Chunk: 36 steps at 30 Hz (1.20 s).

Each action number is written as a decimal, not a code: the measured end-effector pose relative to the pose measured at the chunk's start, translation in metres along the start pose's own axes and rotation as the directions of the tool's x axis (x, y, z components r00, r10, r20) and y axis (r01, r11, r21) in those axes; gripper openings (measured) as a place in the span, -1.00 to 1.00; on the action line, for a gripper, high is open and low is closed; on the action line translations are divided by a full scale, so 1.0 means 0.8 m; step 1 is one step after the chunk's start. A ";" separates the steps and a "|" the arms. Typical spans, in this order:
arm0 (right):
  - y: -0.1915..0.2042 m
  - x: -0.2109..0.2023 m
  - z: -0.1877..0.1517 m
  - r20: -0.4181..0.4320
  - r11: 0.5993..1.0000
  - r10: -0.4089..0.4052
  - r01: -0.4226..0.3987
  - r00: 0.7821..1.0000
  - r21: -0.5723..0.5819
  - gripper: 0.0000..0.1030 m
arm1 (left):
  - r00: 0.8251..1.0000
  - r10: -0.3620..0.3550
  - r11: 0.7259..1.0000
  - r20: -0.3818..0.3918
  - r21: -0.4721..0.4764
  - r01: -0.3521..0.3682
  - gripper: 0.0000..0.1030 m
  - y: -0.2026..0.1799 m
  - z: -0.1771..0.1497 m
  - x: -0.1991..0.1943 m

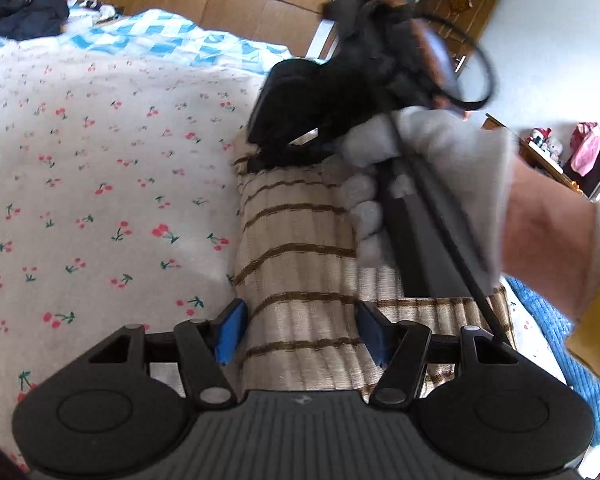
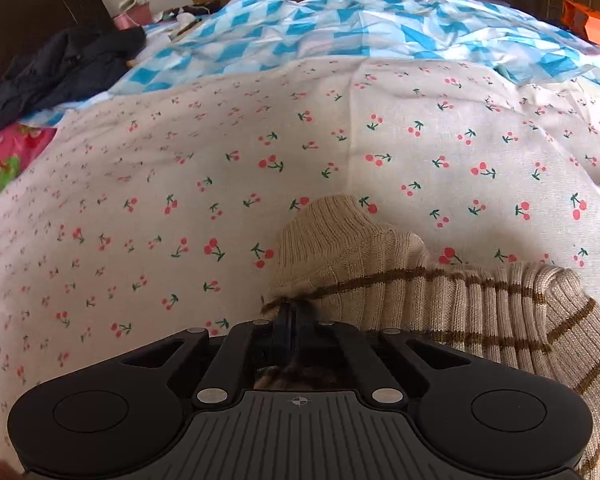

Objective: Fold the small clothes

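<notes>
Folding of a striped beige sock [image 1: 300, 264] on a bed sheet [image 1: 100, 160] with a cherry print, apparently in the middle of the fold. In the left view: sock lying long from near to far, between the two blue pads [image 1: 230, 334] of the left gripper [image 1: 300, 336]; jaws wide apart, one on each side of the cloth, with nothing pinched. Farther along the same sock: the right gripper [image 1: 296, 120], held by a gloved hand [image 1: 432, 184], pressed down at the far end. In the right view: right gripper [image 2: 291, 316] with jaws closed tight on a brown stripe at the sock edge, the plain beige end [image 2: 332, 232] just beyond the tips, the rest of the sock [image 2: 500, 304] running off to the right. Probably next: carry the pinched end over toward the other end, keep the edges in line, then release. Left gripper perhaps needed to close or press, so that the sock does not slide on the smooth sheet.
</notes>
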State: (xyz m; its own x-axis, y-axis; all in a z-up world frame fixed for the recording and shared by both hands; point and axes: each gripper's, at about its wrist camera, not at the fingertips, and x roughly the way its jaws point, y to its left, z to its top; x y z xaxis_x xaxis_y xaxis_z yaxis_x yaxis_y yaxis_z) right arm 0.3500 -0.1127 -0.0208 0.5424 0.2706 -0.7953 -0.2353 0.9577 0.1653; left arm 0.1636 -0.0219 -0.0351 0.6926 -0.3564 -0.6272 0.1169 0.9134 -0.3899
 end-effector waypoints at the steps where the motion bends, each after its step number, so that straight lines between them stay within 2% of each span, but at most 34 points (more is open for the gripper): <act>1: -0.001 -0.013 0.002 0.015 1.000 0.010 -0.010 1.000 0.009 -1.00 | 1.000 -0.005 1.000 -0.004 -0.009 0.005 0.24 0.000 0.000 -0.001; 4: -0.011 -0.065 -0.006 0.080 0.998 0.039 -0.042 0.996 0.045 -0.74 | 1.000 -0.002 1.000 0.002 0.003 0.002 0.24 -0.004 -0.002 -0.007; 7: -0.026 -0.118 -0.040 0.129 0.999 0.020 -0.024 0.991 0.030 -0.74 | 1.000 0.002 1.000 0.003 0.016 -0.002 0.24 -0.007 -0.004 -0.013; 10: -0.062 -0.154 -0.091 0.138 0.995 -0.044 0.031 0.989 0.096 -0.74 | 1.000 0.010 0.999 0.006 0.042 -0.010 0.25 -0.013 -0.008 -0.019; 12: -0.091 -0.163 -0.124 0.119 0.986 -0.084 0.065 0.989 0.157 -0.74 | 1.000 0.018 0.998 0.006 0.053 -0.019 0.25 -0.019 -0.012 -0.024; 13: -0.102 -0.164 -0.139 0.098 0.982 -0.098 0.080 0.990 0.171 -0.86 | 1.000 0.022 0.999 0.002 0.049 -0.022 0.25 -0.019 -0.012 -0.025; 14: -0.106 -0.164 -0.149 0.086 0.982 -0.118 0.103 0.989 0.160 -1.00 | 1.000 0.026 0.999 -0.009 0.048 -0.025 0.25 -0.021 -0.013 -0.024; 16: -0.101 -0.175 -0.160 0.111 0.983 -0.146 0.132 0.983 0.128 -1.00 | 0.998 0.050 0.997 -0.027 0.059 -0.048 0.25 -0.026 -0.016 -0.026; 18: -0.092 -0.192 -0.164 0.151 0.984 -0.150 0.133 0.977 0.118 -0.91 | 0.997 0.078 0.994 -0.021 0.081 -0.076 0.25 -0.033 -0.018 -0.033; 19: -0.086 -0.206 -0.170 0.182 0.986 -0.141 0.122 0.973 0.110 -0.76 | 0.996 0.089 0.992 -0.014 0.090 -0.088 0.26 -0.035 -0.019 -0.040; 22: -0.077 -0.233 -0.192 0.231 0.993 -0.096 0.078 0.968 0.084 -0.73 | 0.994 0.107 0.989 0.001 0.100 -0.107 0.26 -0.038 -0.028 -0.060; 23: -0.077 -0.233 -0.199 0.220 0.994 -0.087 0.070 0.972 0.082 -0.73 | 0.993 0.116 0.988 0.002 0.107 -0.115 0.26 -0.037 -0.029 -0.062; 25: -0.085 -0.222 -0.213 0.170 0.990 -0.125 0.111 0.978 0.087 -0.74 | 0.991 0.135 0.983 -0.006 0.123 -0.133 0.26 -0.039 -0.034 -0.068; 27: -0.110 -0.201 -0.224 0.091 0.980 -0.148 0.133 0.985 0.149 -0.72 | 0.989 0.148 0.981 -0.022 0.130 -0.144 0.26 -0.040 -0.042 -0.073; 29: -0.129 -0.205 -0.230 0.099 0.967 -0.129 0.104 0.987 0.232 -0.52 | 0.988 0.153 0.979 -0.031 0.140 -0.148 0.26 -0.041 -0.046 -0.077; 31: -0.132 -0.216 -0.231 0.124 0.963 -0.122 0.088 0.985 0.254 -0.53 | 0.986 0.162 0.975 -0.029 0.161 -0.156 0.26 -0.044 -0.051 -0.082; 34: -0.122 -0.234 -0.239 0.165 0.967 -0.137 0.095 0.977 0.238 -0.52 | 0.985 0.166 0.971 -0.039 0.180 -0.157 0.26 -0.049 -0.055 -0.084; 36: -0.112 -0.248 -0.252 0.182 0.971 -0.119 0.076 0.976 0.226 -0.52 | 0.983 0.177 0.966 -0.039 0.197 -0.166 0.27 -0.053 -0.060 -0.085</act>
State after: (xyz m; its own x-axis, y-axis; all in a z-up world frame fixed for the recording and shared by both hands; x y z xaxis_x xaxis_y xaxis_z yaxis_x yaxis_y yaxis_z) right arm 0.1006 -0.2717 0.0048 0.7045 0.1683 -0.6895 -0.0053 0.9727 0.2320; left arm 0.0778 -0.0463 -0.0083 0.6742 -0.1962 -0.7120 0.1378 0.9806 -0.1397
